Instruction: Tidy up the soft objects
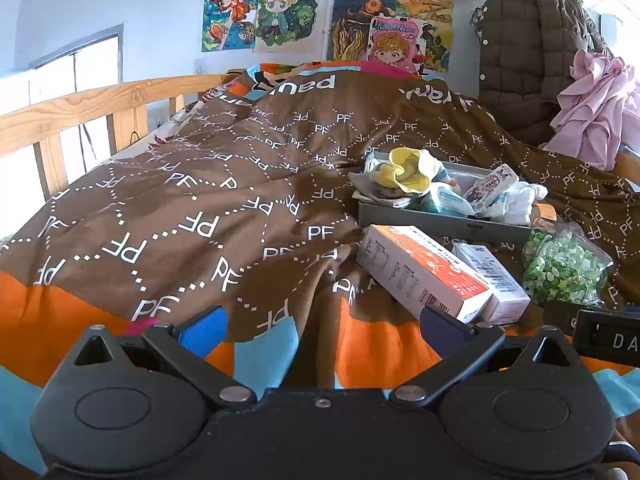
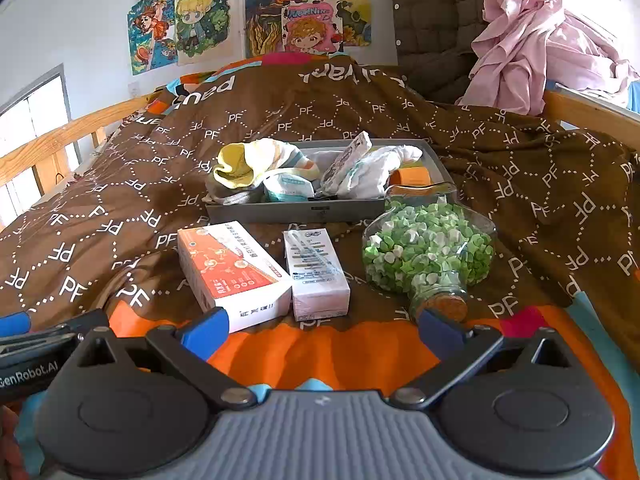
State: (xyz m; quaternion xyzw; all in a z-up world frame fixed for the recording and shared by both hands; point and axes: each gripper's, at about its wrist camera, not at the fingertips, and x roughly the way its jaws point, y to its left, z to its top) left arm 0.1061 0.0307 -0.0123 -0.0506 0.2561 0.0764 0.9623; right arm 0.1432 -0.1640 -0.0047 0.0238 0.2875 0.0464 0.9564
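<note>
1. Both grippers we hold sit at the bottom of their frames with jaws spread wide and nothing between them: the left gripper over the quilt's orange band, the right gripper just short of the boxes.
2. Near the right gripper we see an orange box and a white box lying side by side on the quilt, close together at their near ends.
3. Right of them lies a jar of green and white paper stars, on its side, cork toward us.
4. Behind these, at frame centre, sits the grey tray. Its left part holds a yellow cloth hanging over the rim; beside it lie a wipes pack and white cloth.
5. At upper right a pink garment and a dark jacket are heaped.
6. Drawings cover the far wall.
</note>
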